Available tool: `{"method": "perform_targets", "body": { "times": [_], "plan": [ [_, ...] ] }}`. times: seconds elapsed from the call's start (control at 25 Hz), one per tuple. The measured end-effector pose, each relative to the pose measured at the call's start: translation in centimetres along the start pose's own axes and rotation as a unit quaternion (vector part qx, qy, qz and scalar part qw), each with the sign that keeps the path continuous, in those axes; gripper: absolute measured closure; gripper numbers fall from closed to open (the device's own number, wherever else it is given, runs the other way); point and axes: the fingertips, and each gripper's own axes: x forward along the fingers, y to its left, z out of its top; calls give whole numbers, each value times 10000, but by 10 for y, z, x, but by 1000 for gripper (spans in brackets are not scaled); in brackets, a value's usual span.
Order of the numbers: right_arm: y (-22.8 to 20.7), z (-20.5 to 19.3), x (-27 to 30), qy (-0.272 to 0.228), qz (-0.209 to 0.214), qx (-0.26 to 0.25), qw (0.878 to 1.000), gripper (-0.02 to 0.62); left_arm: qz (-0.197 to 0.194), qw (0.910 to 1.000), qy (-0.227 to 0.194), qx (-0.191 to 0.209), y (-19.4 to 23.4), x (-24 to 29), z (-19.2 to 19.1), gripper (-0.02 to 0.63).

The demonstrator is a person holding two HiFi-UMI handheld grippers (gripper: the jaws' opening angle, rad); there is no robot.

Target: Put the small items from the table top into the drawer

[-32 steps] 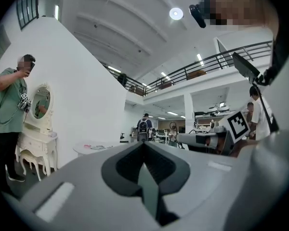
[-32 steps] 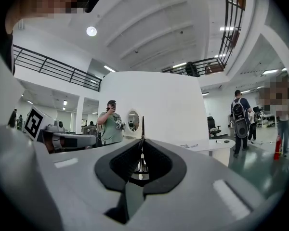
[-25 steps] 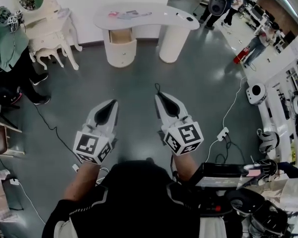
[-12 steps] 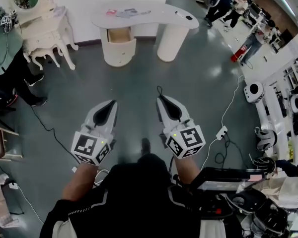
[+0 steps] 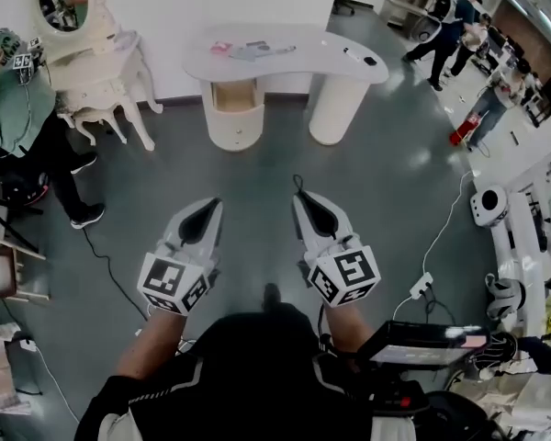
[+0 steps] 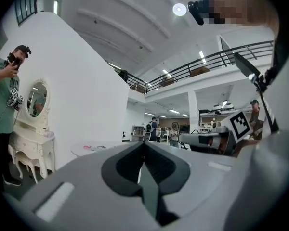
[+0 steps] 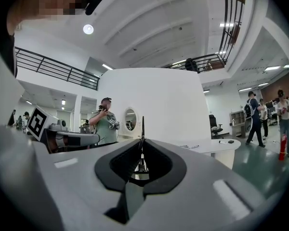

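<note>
Both pairs of jaws are clenched on nothing. The left gripper (image 5: 209,208) shows its tips pressed together in its own view, and the right gripper (image 5: 300,197) shows the same, with only a thin slit between the pads. The items lie on the table (image 5: 298,62), far ahead: a pink item (image 5: 222,48) and some flat grey pieces (image 5: 257,51) near its left end, and a dark item (image 5: 370,61) near its right end. What each one is, I cannot tell from here. The drawer (image 5: 234,95) sits in the left pedestal under the top and looks pulled open, with its tan inside showing. I judge that the task is at its very beginning, in the approach: nothing is picked up, and bare floor (image 5: 257,168) lies between the grippers and the table. The next move calls for coming close to the table, opening one pair of jaws and lowering it on the nearest item, probably the pink one above the drawer. Both grippers are held level before the body, side by side and a little apart, pointing toward the table. A dressing table (image 5: 96,62) and a person in green (image 5: 18,99) stand at the left, well apart from the work.
</note>
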Motion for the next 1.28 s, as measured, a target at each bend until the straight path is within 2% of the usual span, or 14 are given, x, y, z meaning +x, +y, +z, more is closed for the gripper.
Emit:
{"method": "perform_targets", "body": {
  "times": [0.28, 0.6, 0.96, 1.28],
  "plan": [
    [-63, 7, 24, -53, 300, -88, 9995, 571, 255, 9996, 27, 92, -4, 67, 1, 606],
    [-111, 6, 48, -94, 552, -25, 9984, 571, 605, 9978, 199, 181, -1, 110, -1, 606],
    [-125, -1, 92, -45, 695, 184, 9974, 571, 755, 9964, 330, 222, 28, 131, -2, 606],
    [-129, 11, 149, 18, 551, 4, 9985, 571, 559, 9983, 150, 63, 85, 164, 4, 606]
  ]
}}
